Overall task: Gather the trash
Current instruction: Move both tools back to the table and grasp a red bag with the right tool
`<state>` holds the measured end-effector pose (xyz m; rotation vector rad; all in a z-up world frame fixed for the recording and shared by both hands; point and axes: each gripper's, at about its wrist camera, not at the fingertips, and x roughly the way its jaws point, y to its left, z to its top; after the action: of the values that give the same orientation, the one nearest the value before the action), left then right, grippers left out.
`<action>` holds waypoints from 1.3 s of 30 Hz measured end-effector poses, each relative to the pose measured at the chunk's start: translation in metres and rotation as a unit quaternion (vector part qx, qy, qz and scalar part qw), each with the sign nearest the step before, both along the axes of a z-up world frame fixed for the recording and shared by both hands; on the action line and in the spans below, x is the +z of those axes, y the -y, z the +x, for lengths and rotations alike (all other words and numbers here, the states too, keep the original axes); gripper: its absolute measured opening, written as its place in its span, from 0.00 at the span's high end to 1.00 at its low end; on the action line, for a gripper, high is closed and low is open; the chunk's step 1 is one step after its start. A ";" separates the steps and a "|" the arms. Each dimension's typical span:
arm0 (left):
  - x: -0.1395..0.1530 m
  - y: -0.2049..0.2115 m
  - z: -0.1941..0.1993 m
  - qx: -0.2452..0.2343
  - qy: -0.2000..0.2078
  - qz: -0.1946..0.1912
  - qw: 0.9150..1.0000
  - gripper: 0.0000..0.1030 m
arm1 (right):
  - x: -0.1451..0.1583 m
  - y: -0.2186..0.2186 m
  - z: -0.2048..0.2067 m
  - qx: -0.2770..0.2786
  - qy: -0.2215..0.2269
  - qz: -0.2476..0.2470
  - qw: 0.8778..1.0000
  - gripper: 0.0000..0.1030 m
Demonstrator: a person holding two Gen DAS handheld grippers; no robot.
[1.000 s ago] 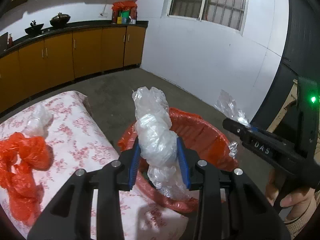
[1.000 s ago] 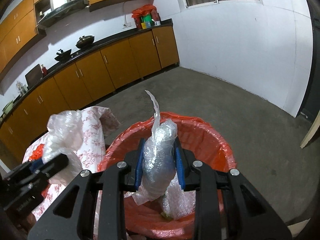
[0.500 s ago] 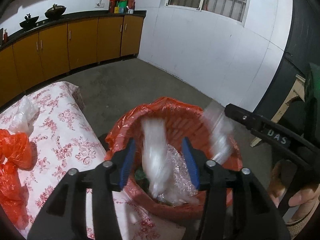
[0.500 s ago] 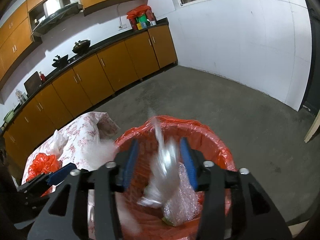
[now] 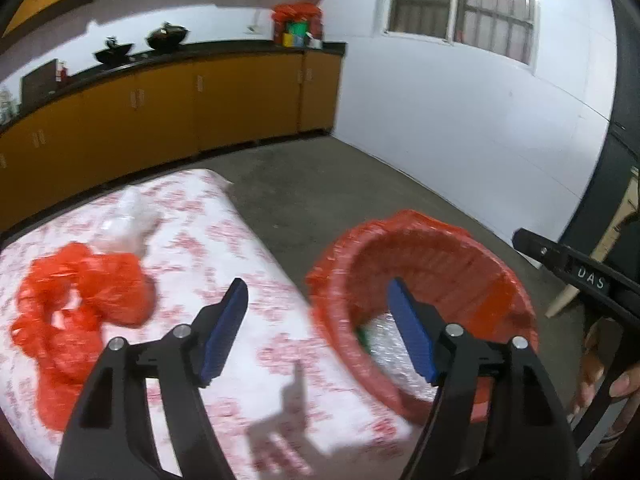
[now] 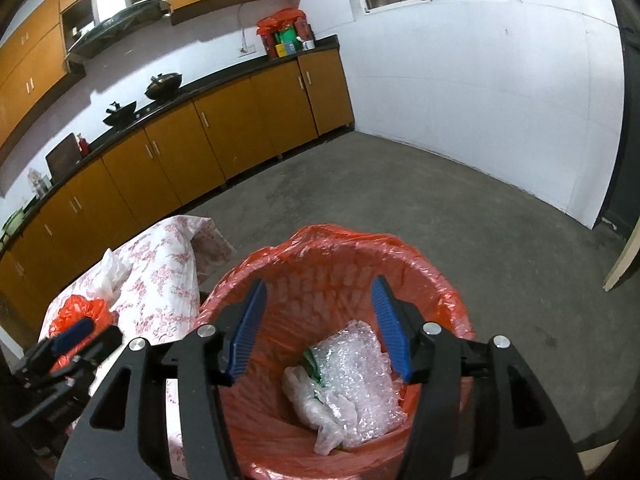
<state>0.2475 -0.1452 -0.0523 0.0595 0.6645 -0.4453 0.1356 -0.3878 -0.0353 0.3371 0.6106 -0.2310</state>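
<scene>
Your left gripper (image 5: 316, 326) jaws apart, empty, over the worktop (image 5: 240, 248) edge, your right gripper (image 6: 318, 328) spread above the bin (image 6: 440, 280), clear bags (image 6: 340, 392) crumpled inside, lying front-to-back, orange bag (image 5: 80, 308) sprawled lengthwise on the worktop.

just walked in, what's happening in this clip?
A person with two handheld grippers is collecting trash. Both the left gripper and the right gripper are open and empty. The right one hovers over the bin with the orange liner, which holds bubble wrap and clear plastic. An orange bag and a clear plastic wad remain on the floral tablecloth.
</scene>
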 end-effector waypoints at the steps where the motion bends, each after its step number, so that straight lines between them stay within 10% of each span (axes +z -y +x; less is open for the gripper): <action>1: 0.002 -0.006 -0.001 0.007 0.004 0.001 1.000 0.29 | 0.001 -0.004 0.002 0.005 0.000 -0.001 1.000 0.46; 13: 0.014 -0.109 -0.016 0.129 0.044 0.009 0.991 0.24 | 0.006 -0.075 0.028 0.090 -0.006 -0.029 0.996 0.46; 25: 0.005 -0.240 -0.033 0.284 0.056 0.031 0.957 0.17 | 0.000 -0.178 0.064 0.198 -0.009 -0.062 0.978 0.32; 39: -0.011 -0.305 -0.042 0.341 0.039 0.027 0.939 0.17 | -0.022 -0.286 0.129 0.290 -0.021 -0.087 0.953 0.32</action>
<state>0.2054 0.1600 -0.0632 -0.1013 0.5775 0.2456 0.2649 -0.1018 -0.0573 -0.0267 0.6997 0.2737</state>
